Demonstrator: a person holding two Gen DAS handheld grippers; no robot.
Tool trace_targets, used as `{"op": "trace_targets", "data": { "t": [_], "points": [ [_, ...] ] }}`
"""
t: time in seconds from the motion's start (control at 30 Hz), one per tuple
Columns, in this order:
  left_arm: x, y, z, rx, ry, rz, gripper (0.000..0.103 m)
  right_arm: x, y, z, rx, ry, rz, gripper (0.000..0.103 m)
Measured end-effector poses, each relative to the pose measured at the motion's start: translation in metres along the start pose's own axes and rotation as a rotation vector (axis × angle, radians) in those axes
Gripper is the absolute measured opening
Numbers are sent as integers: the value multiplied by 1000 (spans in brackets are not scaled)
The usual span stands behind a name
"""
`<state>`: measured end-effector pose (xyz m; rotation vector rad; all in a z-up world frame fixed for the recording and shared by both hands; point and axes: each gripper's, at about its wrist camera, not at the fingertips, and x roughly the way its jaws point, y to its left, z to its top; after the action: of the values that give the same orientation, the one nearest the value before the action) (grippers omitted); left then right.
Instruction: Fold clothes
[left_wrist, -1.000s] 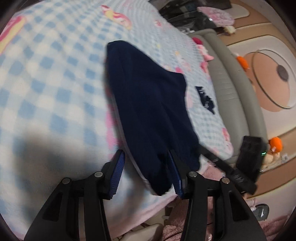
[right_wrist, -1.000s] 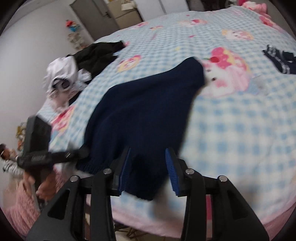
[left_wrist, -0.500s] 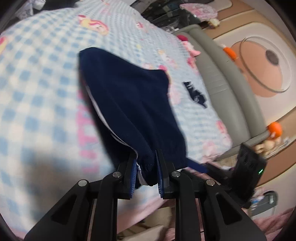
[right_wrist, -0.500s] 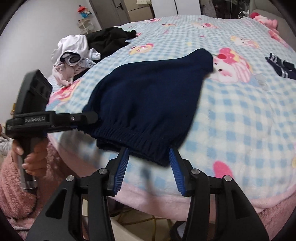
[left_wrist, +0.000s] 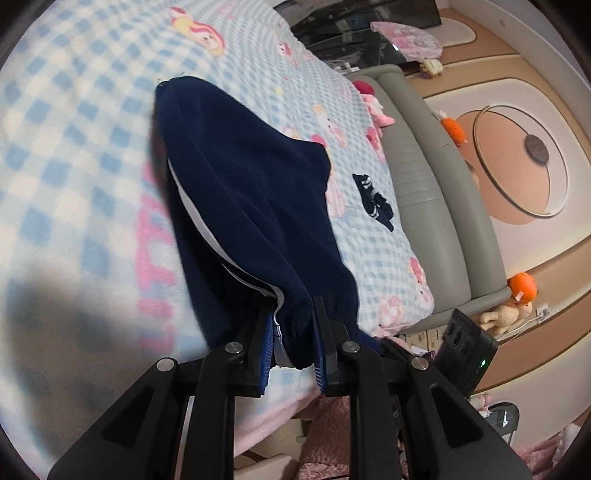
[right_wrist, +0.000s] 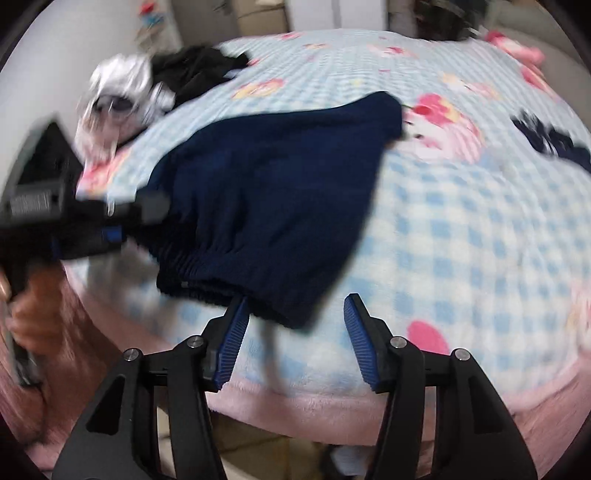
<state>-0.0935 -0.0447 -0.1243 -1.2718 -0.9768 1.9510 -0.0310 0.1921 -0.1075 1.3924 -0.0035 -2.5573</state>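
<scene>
Navy blue trousers (left_wrist: 243, 192) with a white side stripe lie folded on the blue-and-white checked blanket (left_wrist: 74, 147). My left gripper (left_wrist: 293, 332) is shut on the elastic waistband at its near corner and holds it lifted off the bed. In the right wrist view the trousers (right_wrist: 277, 199) spread across the bed, the left gripper (right_wrist: 110, 232) pinching the waistband's left corner. My right gripper (right_wrist: 295, 332) is open, its fingers either side of the waistband's right corner, just in front of it.
A pile of black and white clothes (right_wrist: 155, 81) lies at the bed's far left. A small dark garment (right_wrist: 550, 140) lies on the right, also in the left wrist view (left_wrist: 373, 199). A grey headboard (left_wrist: 424, 177) borders the bed.
My left gripper closed on the waistband corner and lifted it. My right gripper stayed open and moved in close to the waistband's other corner.
</scene>
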Motion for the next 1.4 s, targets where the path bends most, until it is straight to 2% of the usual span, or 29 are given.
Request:
{"op": "trace_targets", "data": {
  "t": [0.03, 0.17, 0.27, 0.33, 0.4, 0.5, 0.6, 0.7, 0.77, 0.87, 0.93, 1.03, 1.07, 1.23, 1.27, 1.37, 1.4],
  "points": [
    [1, 1, 0, -2, 3, 5, 19, -2, -5, 0, 22, -14, -19, 54],
    [7, 6, -2, -14, 19, 30, 19, -10, -22, -1, 103, -56, -7, 54],
    [13, 13, -10, -38, 56, 71, 22, -10, -29, -3, 132, -47, -5, 54],
    [12, 14, -12, -51, 56, 61, 22, -7, -31, -6, 143, -11, -16, 54],
    [11, 15, -14, -64, 56, 51, 27, -1, -36, -10, 160, 22, -9, 55],
    [10, 16, -17, -84, 56, 36, 33, -11, -43, -10, 185, 14, 43, 54],
    [9, 17, -20, -104, 55, 22, 34, -36, -46, -4, 182, -57, 142, 54],
    [7, 19, -23, -124, 55, 7, 34, -51, -43, 6, 187, -132, 195, 54],
    [7, 19, -25, -132, 56, 4, 34, -39, -39, 18, 191, -104, 199, 54],
    [7, 20, -26, -127, 57, 15, 34, -8, -26, 25, 139, -26, 140, 54],
    [5, 25, -25, -156, 54, -9, 34, 7, -26, 23, 136, 21, 102, 52],
    [5, 29, -25, -179, 54, -40, 37, 11, -42, 14, 199, 26, 107, 51],
    [6, 28, -25, -179, 56, -46, 42, 10, -47, 12, 217, 26, 109, 51],
    [16, 24, -23, -152, 63, -36, 50, -1, -50, 12, 236, 1, 122, 50],
    [18, 25, -23, -156, 61, -36, 50, -2, -50, 12, 240, -1, 150, 49],
    [24, 29, -22, -168, 56, -36, 51, 10, -47, 16, 253, 56, 328, 49],
    [26, 29, -21, -168, 55, -38, 51, 13, -46, 17, 252, 65, 336, 49]
  ]
}}
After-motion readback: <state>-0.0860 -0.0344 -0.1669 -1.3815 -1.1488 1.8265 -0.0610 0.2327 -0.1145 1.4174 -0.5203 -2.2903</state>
